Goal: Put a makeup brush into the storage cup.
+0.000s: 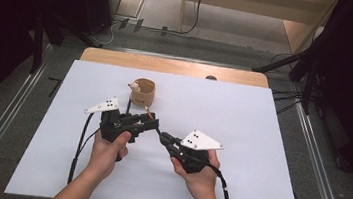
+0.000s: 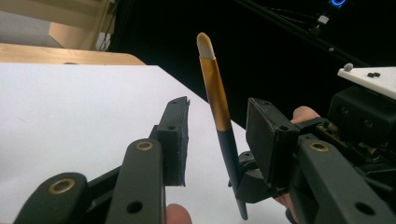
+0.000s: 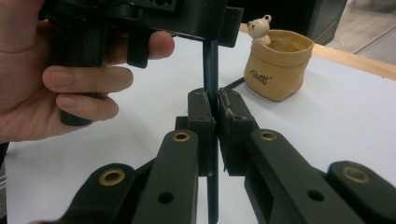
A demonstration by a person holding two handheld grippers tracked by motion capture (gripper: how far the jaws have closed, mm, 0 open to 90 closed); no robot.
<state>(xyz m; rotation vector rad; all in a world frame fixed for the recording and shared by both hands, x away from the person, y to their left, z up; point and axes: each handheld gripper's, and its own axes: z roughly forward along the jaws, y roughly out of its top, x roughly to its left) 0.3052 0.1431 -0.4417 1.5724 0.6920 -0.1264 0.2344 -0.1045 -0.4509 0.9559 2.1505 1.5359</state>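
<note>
If my left gripper [image 2: 217, 140] closes off-centre on the slim black-handled makeup brush with a gold ferrule [image 2: 219, 112], it may twist from my right gripper [image 3: 212, 109], which clamps its handle above the white table [image 1: 260, 139]; my left jaws flank it, half-open, not touching.

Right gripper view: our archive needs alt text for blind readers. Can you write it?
The right gripper's two black fingers clamp a thin dark brush handle standing upright over a white table. A hand holds the other black gripper at upper left; a tan pouch-shaped holder with a small bear figure stands behind.
</note>
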